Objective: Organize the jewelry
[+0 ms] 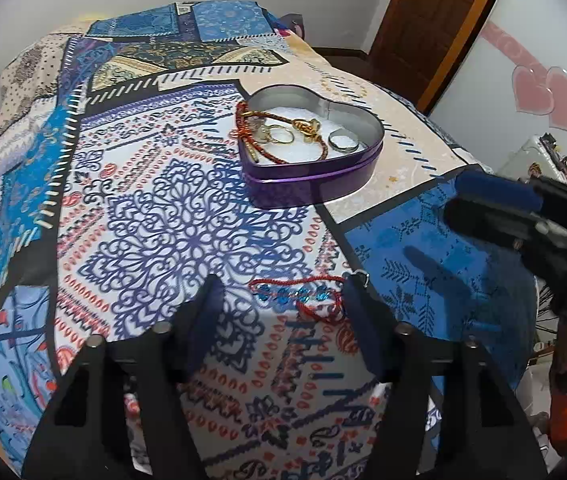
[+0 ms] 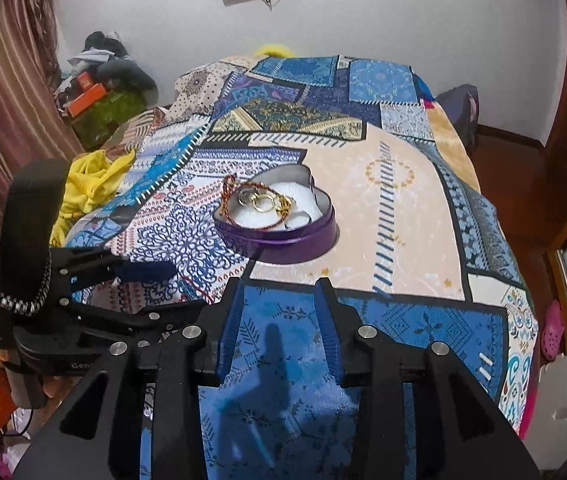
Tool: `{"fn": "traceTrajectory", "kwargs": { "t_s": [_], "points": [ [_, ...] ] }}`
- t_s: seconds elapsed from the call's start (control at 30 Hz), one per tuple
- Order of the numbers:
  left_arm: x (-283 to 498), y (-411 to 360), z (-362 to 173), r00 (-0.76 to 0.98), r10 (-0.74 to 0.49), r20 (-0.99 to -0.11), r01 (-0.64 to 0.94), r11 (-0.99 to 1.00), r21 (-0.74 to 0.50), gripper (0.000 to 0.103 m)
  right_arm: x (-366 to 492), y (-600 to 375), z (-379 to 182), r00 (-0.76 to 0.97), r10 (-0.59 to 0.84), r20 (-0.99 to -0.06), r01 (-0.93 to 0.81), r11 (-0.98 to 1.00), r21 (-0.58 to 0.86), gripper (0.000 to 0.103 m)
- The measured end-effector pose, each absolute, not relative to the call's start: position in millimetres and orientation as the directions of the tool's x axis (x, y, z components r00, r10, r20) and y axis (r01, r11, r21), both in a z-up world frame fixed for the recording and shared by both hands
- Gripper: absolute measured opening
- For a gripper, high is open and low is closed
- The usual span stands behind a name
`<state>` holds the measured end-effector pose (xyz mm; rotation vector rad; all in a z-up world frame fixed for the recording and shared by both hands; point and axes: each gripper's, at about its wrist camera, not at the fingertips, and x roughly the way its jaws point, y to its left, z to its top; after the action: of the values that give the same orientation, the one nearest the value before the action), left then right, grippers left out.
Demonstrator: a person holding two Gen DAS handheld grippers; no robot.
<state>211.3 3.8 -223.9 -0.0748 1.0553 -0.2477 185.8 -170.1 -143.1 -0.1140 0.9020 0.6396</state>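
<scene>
A: Right, where does the red bracelet (image 1: 298, 295) lie relative to the left gripper (image 1: 283, 300)?

B: It lies flat on the patterned bedspread (image 1: 171, 216), between the two fingers, near their tips. Its red cord and blue beads run across the gap, and the small metal ring at its right end sits just beside the right finger (image 1: 357, 312). The jaws stand well apart, and the pads do not press on it, so nothing is held.

A: And the right gripper (image 2: 279, 300)?

B: Its jaws are partly open over a blue patch of the bedspread, with nothing between them. In the left wrist view it shows at the right edge, well to the right of the bracelet.

A: Where is the rest of the jewelry?

B: In the heart-shaped tin (image 1: 315, 168), purple outside and lined white, which stands on the bed beyond both grippers. Inside it lie gold rings (image 1: 279, 134), a silver ring (image 1: 343, 140), a gold chain (image 1: 307, 126) and a red-and-gold cord (image 1: 251, 136) that hangs partly over the tin's left rim.

A: Is the bracelet touching the tin?

B: No, they are well apart; the bracelet lies nearer the camera, close to the bed's near edge.
</scene>
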Motion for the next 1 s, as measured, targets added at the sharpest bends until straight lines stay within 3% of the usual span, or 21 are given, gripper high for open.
{"fn": "traceTrajectory", "kwargs": {
  "t_s": [0.17,0.33,0.4,0.6,0.67,1.0],
  "points": [
    [211.4,-3.5,-225.4,0.479,-0.223,-0.849,0.196,0.970,-0.144,0.064,183.9,-169.9,-148.6,0.436,0.467,-0.769,-0.562,0.809,0.172,0.033],
    [208.9,-4.8,-224.1,0.486,-0.241,-0.840,0.218,0.964,-0.151,0.040,182.0,-169.8,-149.6,0.431,0.467,-0.772,-0.563,0.808,0.174,0.033],
    [208.1,-5.1,-224.1,0.487,-0.245,-0.839,0.222,0.963,-0.152,0.025,181.1,-169.9,-150.8,0.429,0.466,-0.774,-0.564,0.808,0.174,0.033],
    [203.3,-3.7,-222.1,0.498,-0.229,-0.837,0.210,0.968,-0.140,0.016,177.9,-165.2,-159.1,0.403,0.460,-0.791,-0.576,0.799,0.171,0.033],
    [198.9,-2.3,-218.4,0.514,-0.216,-0.830,0.202,0.971,-0.127,0.006,174.6,-159.6,-163.8,0.390,0.456,-0.800,-0.592,0.790,0.162,0.033],
    [180.4,14.5,-193.0,0.578,-0.203,-0.791,0.165,0.978,-0.130,0.006,167.3,-132.6,-172.7,0.410,0.425,-0.807,-0.648,0.759,0.070,0.033]
  ]
}}
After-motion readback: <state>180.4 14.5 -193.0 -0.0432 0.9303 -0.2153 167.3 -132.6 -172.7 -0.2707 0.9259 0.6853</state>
